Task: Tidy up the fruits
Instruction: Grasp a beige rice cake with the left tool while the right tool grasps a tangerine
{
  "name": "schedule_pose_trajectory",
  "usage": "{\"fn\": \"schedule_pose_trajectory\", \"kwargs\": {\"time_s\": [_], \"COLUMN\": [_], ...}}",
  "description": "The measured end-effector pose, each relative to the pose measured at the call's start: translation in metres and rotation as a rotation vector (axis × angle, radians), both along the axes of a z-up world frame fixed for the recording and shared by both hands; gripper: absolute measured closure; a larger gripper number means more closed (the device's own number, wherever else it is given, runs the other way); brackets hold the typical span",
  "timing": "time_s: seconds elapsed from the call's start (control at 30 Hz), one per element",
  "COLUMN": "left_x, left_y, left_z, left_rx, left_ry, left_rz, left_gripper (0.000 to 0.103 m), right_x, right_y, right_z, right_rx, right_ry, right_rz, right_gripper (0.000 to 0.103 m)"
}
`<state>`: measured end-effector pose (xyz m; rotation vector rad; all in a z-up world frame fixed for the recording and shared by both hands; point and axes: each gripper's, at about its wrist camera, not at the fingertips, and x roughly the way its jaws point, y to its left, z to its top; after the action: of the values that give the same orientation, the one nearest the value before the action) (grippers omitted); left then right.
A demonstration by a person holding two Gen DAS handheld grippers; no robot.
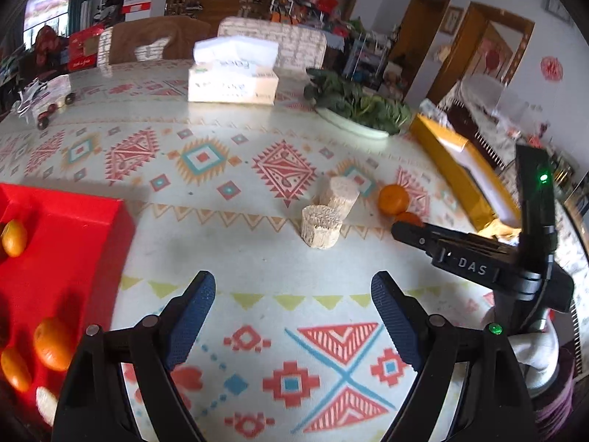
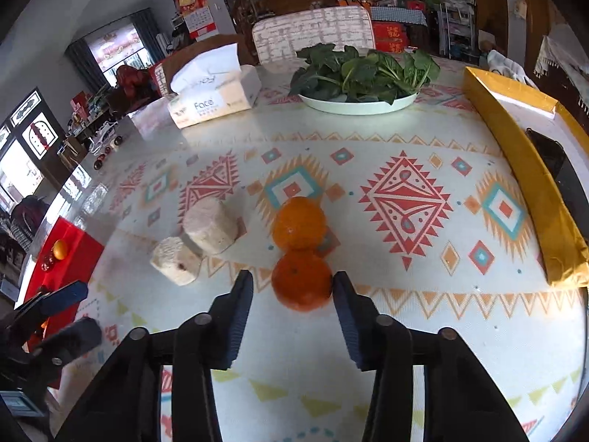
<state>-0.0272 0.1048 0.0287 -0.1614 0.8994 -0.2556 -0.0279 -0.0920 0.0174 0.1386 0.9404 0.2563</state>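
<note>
The patterned tabletop [image 2: 405,331] carries a red tray [image 1: 66,243] at the left holding several oranges [image 1: 51,342]; a gold box [image 2: 522,169] lies at the right; a plate of greens [image 2: 360,73] and a tissue box [image 2: 213,95] stand far off; two pale cut chunks [image 2: 195,243] sit left of two oranges; the nearer orange [image 2: 302,281] lies between the right gripper's [image 2: 293,287] fingers, the right finger at its skin, the left just apart; the left gripper [image 1: 293,291] gapes wide, holding nothing.
</note>
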Motion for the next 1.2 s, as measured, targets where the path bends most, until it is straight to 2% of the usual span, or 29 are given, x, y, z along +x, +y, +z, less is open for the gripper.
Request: {"fn": "schedule_pose_trajectory", "kwargs": {"time_s": [0.07,0.23,0.47,0.5,0.63,0.67,0.73,0.8,0.97,1.2], "left_x": [0.009,0.032,0.055,0.057,0.061,0.062,0.061,0.06,0.051,0.008], "left_y": [-0.006,-0.024,-0.043,-0.043,-0.048,-0.049,-0.053,-0.055,-0.046,-0.008], "left_z": [-0.005,-0.015,-0.02,-0.021,-0.023,-0.025,-0.025,-0.025,-0.012,0.02], "left_rx": [0.005,0.034,0.117,0.125,0.148,0.167,0.196,0.216,0.149,0.028], "left_ry": [0.009,0.014,-0.023,-0.018,-0.008,-0.001,-0.008,-0.011,-0.012,-0.061], "left_rz": [-0.008,-0.022,-0.038,-0.033,-0.032,-0.028,-0.026,-0.03,-0.016,0.037], "left_gripper": [0.017,0.017,0.017,0.02,0.046,0.05,0.068,0.068,0.071,0.071], "right_x": [0.001,0.0,-0.009,-0.009,-0.01,-0.011,-0.011,-0.011,-0.012,-0.02], "right_y": [-0.002,-0.005,-0.012,-0.012,-0.013,-0.013,-0.014,-0.015,-0.021,-0.019], "right_z": [-0.001,-0.001,0.01,0.011,0.013,0.013,0.013,0.013,0.015,0.021], "right_rx": [-0.004,0.007,0.05,0.053,0.067,0.069,0.071,0.073,0.102,0.187], "right_ry": [-0.008,-0.015,-0.04,-0.042,-0.044,-0.044,-0.043,-0.044,-0.054,-0.075], "right_rz": [0.0,0.004,0.013,0.014,0.014,0.014,0.012,0.007,-0.004,0.018], "right_gripper": [0.066,0.067,0.067,0.067,0.067,0.067,0.067,0.067,0.067,0.067]}}
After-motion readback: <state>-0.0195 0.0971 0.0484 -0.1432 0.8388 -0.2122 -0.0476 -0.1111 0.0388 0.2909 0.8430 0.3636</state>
